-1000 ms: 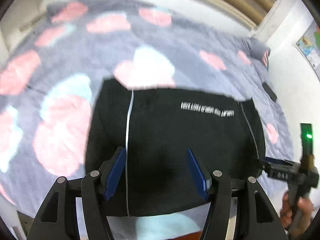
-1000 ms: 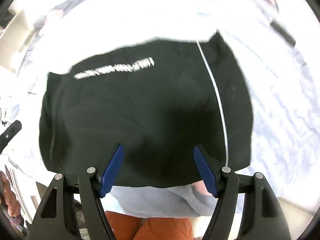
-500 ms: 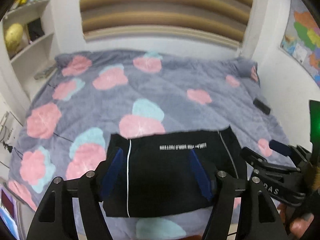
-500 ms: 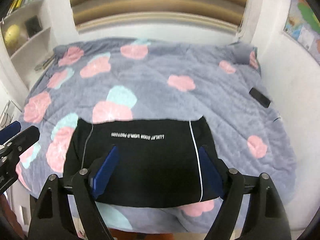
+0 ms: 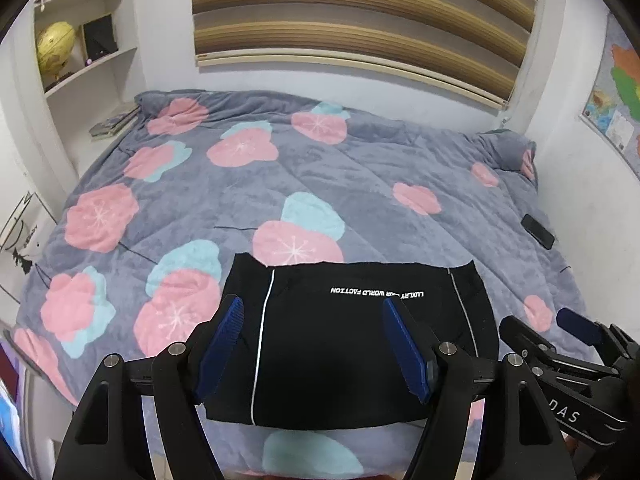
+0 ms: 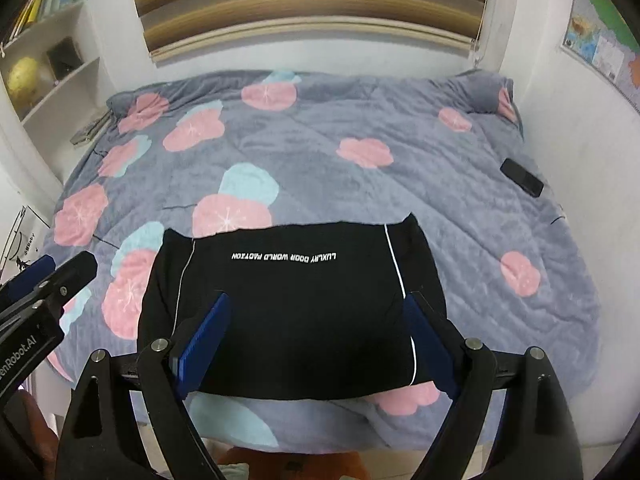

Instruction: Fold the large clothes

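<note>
A black garment (image 5: 344,344) with white piping and white lettering lies folded into a flat rectangle at the near edge of the bed; it also shows in the right wrist view (image 6: 296,308). My left gripper (image 5: 312,320) is open and empty, held above and back from the garment. My right gripper (image 6: 316,312) is open and empty, also raised above the garment. The right gripper shows at the right of the left wrist view (image 5: 560,336), and the left gripper shows at the left of the right wrist view (image 6: 52,272).
The bed carries a grey blanket (image 5: 360,184) with pink and blue flowers. A dark phone (image 5: 538,231) lies near the right edge, also in the right wrist view (image 6: 522,178). Shelves (image 5: 80,40) with a globe stand at left; a map (image 5: 620,92) hangs at right.
Both grippers have pulled up and back from the garment, so the whole bed and far wall have come into view. The garment stays flat where it lay.
</note>
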{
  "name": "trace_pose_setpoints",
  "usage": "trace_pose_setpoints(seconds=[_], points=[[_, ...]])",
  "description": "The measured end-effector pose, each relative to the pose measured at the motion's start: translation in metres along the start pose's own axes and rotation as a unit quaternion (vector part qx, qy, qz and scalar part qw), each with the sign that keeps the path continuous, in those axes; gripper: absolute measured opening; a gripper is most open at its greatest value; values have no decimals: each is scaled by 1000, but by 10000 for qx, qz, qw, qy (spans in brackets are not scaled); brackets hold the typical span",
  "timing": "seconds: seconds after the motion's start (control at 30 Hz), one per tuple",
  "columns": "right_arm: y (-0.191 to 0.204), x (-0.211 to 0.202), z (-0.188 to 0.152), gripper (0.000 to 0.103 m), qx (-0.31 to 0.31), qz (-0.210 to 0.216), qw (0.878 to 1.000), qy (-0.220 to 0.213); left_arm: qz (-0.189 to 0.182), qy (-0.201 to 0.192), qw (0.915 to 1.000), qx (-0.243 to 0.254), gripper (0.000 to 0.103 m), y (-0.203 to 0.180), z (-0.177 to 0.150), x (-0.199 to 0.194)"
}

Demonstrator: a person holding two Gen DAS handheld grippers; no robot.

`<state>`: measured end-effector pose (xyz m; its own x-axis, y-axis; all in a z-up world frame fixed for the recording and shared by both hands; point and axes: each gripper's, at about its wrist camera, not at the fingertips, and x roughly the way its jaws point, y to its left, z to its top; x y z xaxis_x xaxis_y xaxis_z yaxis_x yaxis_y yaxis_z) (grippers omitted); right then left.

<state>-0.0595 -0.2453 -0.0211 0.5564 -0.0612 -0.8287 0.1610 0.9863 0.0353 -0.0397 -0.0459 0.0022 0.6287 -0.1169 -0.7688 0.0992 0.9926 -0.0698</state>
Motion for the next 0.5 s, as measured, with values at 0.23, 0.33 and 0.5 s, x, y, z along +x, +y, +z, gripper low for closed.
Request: trace_pose_setpoints(seconds=[0.23,0.33,0.5], points=[[3,12,-4,89,-9,40,9999,164,99,170,9998,-43,74,2,-6,8],[2,15,-5,89,-20,47,9998,214,117,239,9996,-95,74,3,-8,13],[-2,18,-5,89,20,35,9996,265,170,243,9996,-39,74,1,-8,16]])
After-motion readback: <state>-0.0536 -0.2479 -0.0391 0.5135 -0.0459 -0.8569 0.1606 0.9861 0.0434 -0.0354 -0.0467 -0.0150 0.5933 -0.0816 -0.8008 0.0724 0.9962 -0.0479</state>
